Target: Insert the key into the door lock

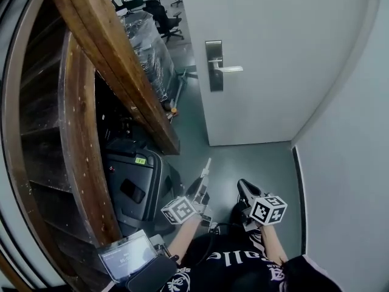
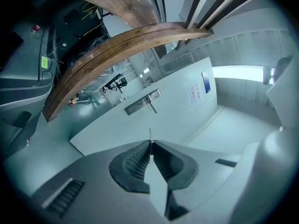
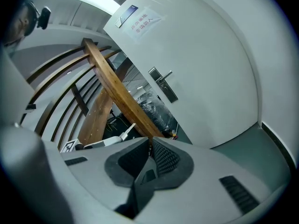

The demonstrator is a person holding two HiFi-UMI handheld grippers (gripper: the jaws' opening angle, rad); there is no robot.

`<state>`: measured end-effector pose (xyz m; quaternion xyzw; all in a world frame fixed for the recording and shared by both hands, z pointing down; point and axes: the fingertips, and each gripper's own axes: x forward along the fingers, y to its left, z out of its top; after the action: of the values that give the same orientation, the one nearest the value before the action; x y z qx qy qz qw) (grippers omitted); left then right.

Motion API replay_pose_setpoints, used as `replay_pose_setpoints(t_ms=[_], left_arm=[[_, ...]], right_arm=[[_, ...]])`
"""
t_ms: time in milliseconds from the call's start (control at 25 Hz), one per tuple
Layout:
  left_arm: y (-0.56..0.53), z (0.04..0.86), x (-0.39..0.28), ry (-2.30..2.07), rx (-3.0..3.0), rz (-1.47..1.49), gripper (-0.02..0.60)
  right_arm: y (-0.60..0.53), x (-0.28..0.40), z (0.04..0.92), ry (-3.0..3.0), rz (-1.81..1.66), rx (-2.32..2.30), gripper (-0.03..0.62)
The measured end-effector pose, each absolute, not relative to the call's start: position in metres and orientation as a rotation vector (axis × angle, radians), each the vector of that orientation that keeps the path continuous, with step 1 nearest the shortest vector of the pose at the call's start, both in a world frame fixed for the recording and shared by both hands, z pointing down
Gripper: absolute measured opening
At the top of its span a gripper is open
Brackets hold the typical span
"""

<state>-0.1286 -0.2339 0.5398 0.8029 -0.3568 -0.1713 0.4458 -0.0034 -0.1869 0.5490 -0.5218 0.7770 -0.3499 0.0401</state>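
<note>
in the left gripper (image 2: 150,143), a key (image 2: 150,134), mostly hidden

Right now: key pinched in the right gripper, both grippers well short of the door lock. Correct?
Wrong gripper. The left gripper view shows the key pinched in the left gripper, its tip poking past the shut fingers. It and the right gripper are well short of the door lock.

Black top (image 1: 243,267) with white lettering (partly cut off). Grey left gripper (image 1: 207,163) and right gripper (image 1: 242,185), dark ribbed pads (image 2: 134,164), each carrying a white cube (image 1: 179,210) of black square markers.
</note>
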Motion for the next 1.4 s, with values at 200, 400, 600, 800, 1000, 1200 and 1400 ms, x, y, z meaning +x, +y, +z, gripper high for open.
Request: replay_pose_setpoints(t_ms=[200, 400, 600, 800, 1000, 1200, 1400], left_arm=[[-0.298, 0.536, -0.105, -0.909, 1.923, -0.513, 0.023], [-0.366, 0.529, -0.066, -0.957, 1.888, -0.595, 0.022], [-0.421, 0.528, -0.021, -0.964, 1.851, -0.659, 0.022], [-0.468, 0.526, -0.001, -0.972, 1.808, -0.715, 0.023], [-0.519, 0.528, 0.007, -0.976, 1.800, -0.706, 0.022], [-0.567, 0.517, 0.008, -0.928, 1.768, -0.766, 0.022], [-0.601, 0.519, 0.008, -0.911, 1.719, -0.789, 0.022]], right_arm=[[-0.255, 0.019, 0.547, 2.476, -1.071, -1.516, 0.037], [-0.320, 0.051, 0.539, 2.610, -1.058, -1.408, 0.037], [-0.368, 0.087, 0.535, 2.682, -1.048, -1.329, 0.037], [-0.394, 0.108, 0.536, 2.691, -1.059, -1.288, 0.037], [-0.409, 0.124, 0.535, 2.681, -1.058, -1.314, 0.037], [-0.423, 0.131, 0.531, 2.644, -1.026, -1.364, 0.037], [-0.434, 0.128, 0.521, 2.626, -0.978, -1.393, 0.037]])
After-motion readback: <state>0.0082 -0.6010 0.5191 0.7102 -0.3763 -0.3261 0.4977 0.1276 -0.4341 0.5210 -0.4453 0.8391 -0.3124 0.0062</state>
